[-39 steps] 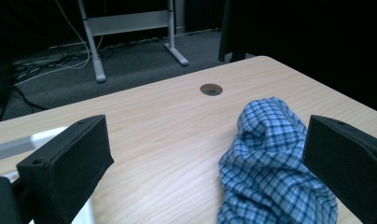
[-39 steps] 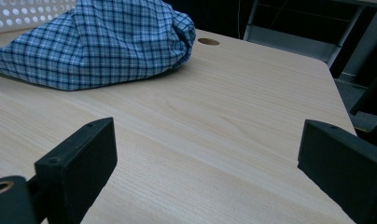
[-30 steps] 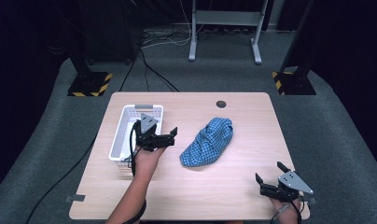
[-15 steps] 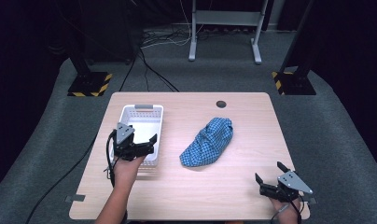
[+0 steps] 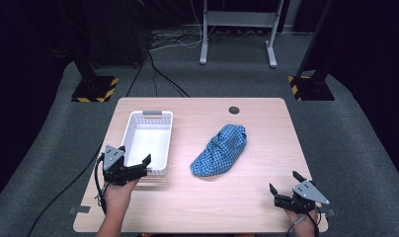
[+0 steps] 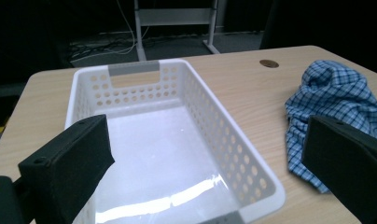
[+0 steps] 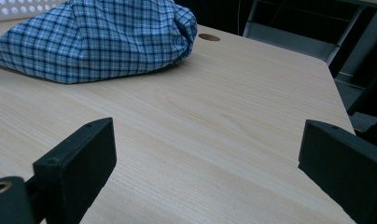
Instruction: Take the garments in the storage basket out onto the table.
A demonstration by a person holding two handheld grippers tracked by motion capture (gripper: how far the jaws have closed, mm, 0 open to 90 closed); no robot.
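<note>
High view, tabletop (image 5: 247, 197): pale wood, carrying a white basket and a blue checked cloth, with my two tongs at its near edge.
Left tongs (image 5: 137, 168): in my left hand, at the near left corner of the tabletop, over the near end of the white basket (image 5: 133, 129); jaws spread wide, nothing between them.
Left gripper view: my two black jaws stand far apart, one low on each side; between them lies the bare basket floor (image 6: 154, 154).
Right tongs (image 5: 284, 190): in my right hand, at the near right corner of the tabletop; jaws wide apart, gripping nothing, bare wood between them.
Blue checked cloth (image 5: 222, 149): bunched in a heap about mid-tabletop, just right of the basket and apart from it, well apart from both tongs.
Right gripper view: the cloth (image 7: 98, 37) lies ahead and to the left of my jaws, flat on the wood.
Basket: long side running toward the far edge, grey handle (image 5: 152, 113) at its far end, perforated walls.
</note>
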